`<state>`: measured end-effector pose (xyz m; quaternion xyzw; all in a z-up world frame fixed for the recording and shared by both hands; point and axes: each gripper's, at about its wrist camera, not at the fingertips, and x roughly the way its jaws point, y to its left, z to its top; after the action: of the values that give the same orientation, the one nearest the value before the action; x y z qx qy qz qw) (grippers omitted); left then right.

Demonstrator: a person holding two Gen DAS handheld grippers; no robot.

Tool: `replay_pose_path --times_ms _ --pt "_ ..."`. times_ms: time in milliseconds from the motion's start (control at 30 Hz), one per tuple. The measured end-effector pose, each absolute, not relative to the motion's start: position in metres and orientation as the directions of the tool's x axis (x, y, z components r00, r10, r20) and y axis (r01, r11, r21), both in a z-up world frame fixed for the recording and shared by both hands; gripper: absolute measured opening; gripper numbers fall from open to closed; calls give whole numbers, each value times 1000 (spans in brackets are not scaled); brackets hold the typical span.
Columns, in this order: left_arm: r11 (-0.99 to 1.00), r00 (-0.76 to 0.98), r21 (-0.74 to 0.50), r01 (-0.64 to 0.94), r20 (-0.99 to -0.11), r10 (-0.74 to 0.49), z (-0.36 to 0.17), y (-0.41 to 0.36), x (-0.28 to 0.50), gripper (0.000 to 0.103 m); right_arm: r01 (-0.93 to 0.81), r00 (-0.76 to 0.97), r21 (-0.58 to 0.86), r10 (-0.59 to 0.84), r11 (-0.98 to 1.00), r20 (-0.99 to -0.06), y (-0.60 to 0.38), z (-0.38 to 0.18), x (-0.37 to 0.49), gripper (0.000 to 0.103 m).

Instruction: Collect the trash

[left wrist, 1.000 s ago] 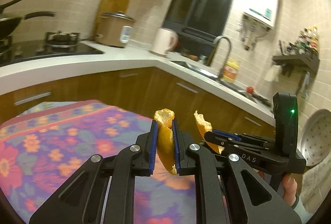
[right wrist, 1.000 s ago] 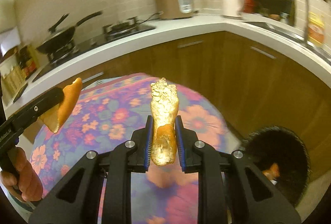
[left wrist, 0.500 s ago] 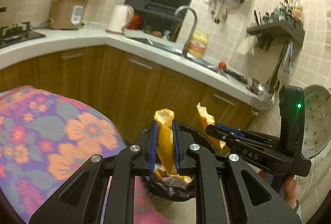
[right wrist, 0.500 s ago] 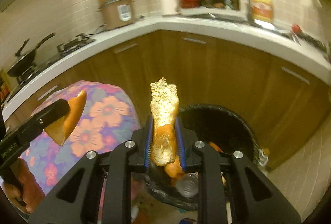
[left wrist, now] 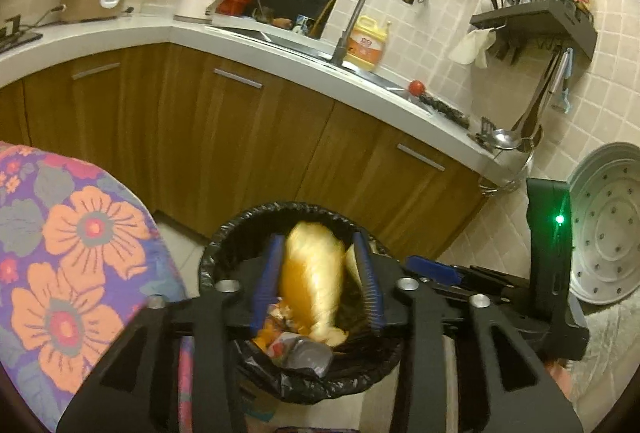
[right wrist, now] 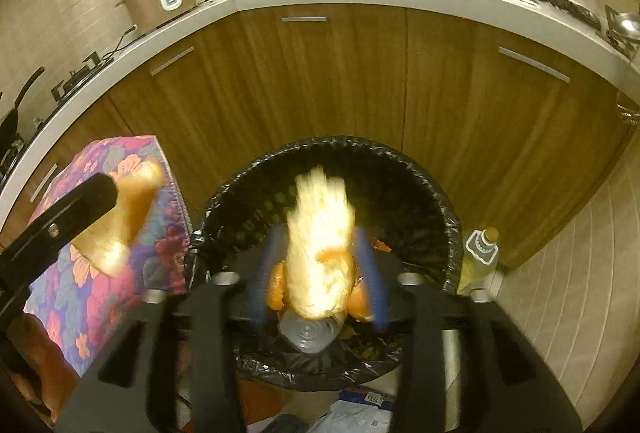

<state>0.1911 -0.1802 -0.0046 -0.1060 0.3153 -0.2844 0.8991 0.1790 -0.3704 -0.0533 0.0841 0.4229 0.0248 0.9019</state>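
Since 0.5 s ago both grippers have been brought over the trash bin point(right wrist: 424, 189) and their jaws spread. Left gripper point(left wrist: 316, 281) is seen wide apart — its orange peel point(left wrist: 312, 285), blurred, is between the fingers without being pinched, above the bin's black liner point(left wrist: 224, 245). Right gripper point(right wrist: 318, 273) is likewise spread; the second peel piece point(right wrist: 320, 253) is blurred over the bin opening. Trash already lies inside the bin. A floral tablecloth point(left wrist: 80, 245) is seen just beside the bin, wooden cabinets point(right wrist: 320, 81) behind.
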Motion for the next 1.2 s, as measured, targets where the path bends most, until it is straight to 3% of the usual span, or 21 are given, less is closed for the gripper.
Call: replay_pose_path --times_ms 100,233,467,633,900,1067,1200 --pt "818 640 -366 444 -509 -576 -4 -175 187 39 30 655 162 103 986 -748 -373 -50 170 57" --pt "823 658 -369 431 -496 -567 4 -156 175 49 32 679 174 106 984 -726 -369 -43 157 57" --pt "886 759 -301 353 -461 -459 24 -100 132 58 -47 712 129 124 991 -692 -318 -22 128 57" --pt "924 794 -259 280 -478 -375 33 -67 106 59 -115 745 98 151 988 -650 -271 -2 106 57" --pt "970 847 -152 189 -475 -239 32 -31 74 69 -142 787 78 160 987 -596 -234 15 76 57" --pt "998 922 -45 53 -382 -66 30 -21 54 80 -142 803 89 168 986 -571 -225 15 65 58" --pt "999 942 -36 40 -332 -49 30 -22 47 82 -143 807 89 168 986 -566 -219 13 62 63"
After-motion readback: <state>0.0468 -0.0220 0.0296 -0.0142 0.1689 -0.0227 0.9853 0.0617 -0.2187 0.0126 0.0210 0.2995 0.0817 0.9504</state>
